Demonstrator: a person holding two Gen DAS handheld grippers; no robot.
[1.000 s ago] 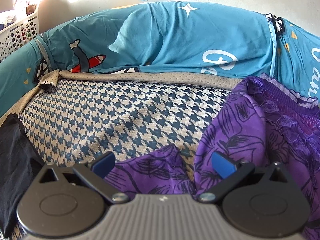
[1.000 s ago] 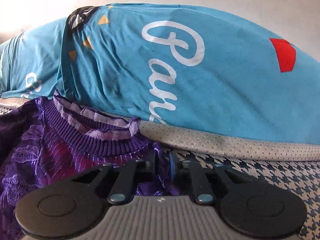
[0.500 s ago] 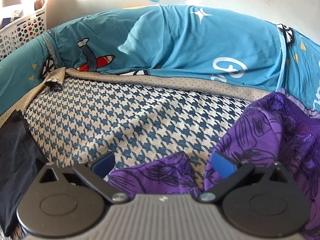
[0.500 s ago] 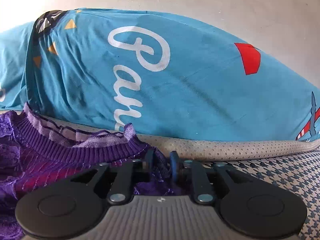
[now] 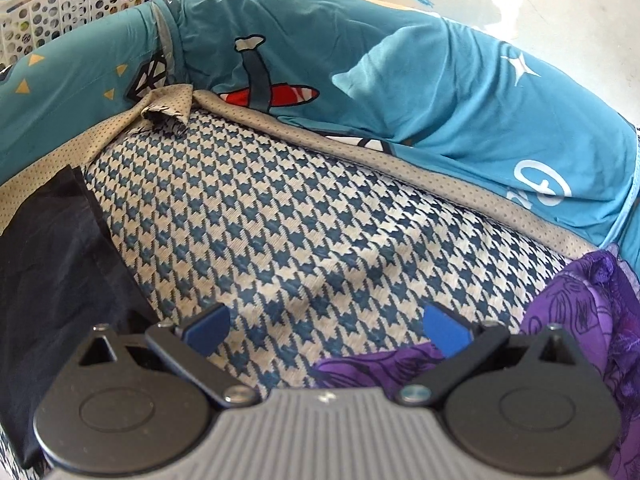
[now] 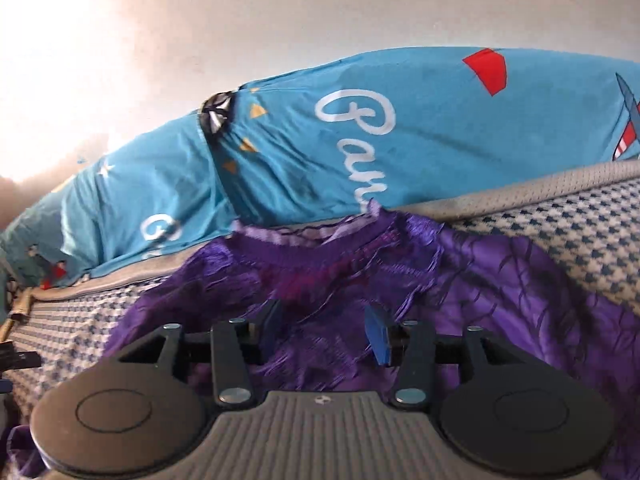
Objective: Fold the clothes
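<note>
A purple patterned garment [image 6: 360, 280] with a ribbed neckline lies bunched on the houndstooth mat [image 6: 580, 232]. My right gripper [image 6: 324, 334] hovers just over its chest area, open, with only cloth showing below the gap. In the left wrist view the same purple garment [image 5: 568, 320] fills the lower right corner. There my left gripper [image 5: 326, 328] stands open above the bare houndstooth mat [image 5: 300, 220], its right finger at the purple edge. A black garment [image 5: 52, 272] lies at the left, beside the left finger.
Teal pillows [image 5: 440, 92] printed with planes and white lettering line the far side of the mat, also the teal pillow [image 6: 400, 132] in the right wrist view. A white perforated basket [image 5: 72, 4] stands at the far left. A pale wall [image 6: 280, 20] rises behind.
My right gripper has opened and let go of the purple garment's neckline, then pulled back. My left gripper has shifted left, so the purple cloth slid to the right edge.
</note>
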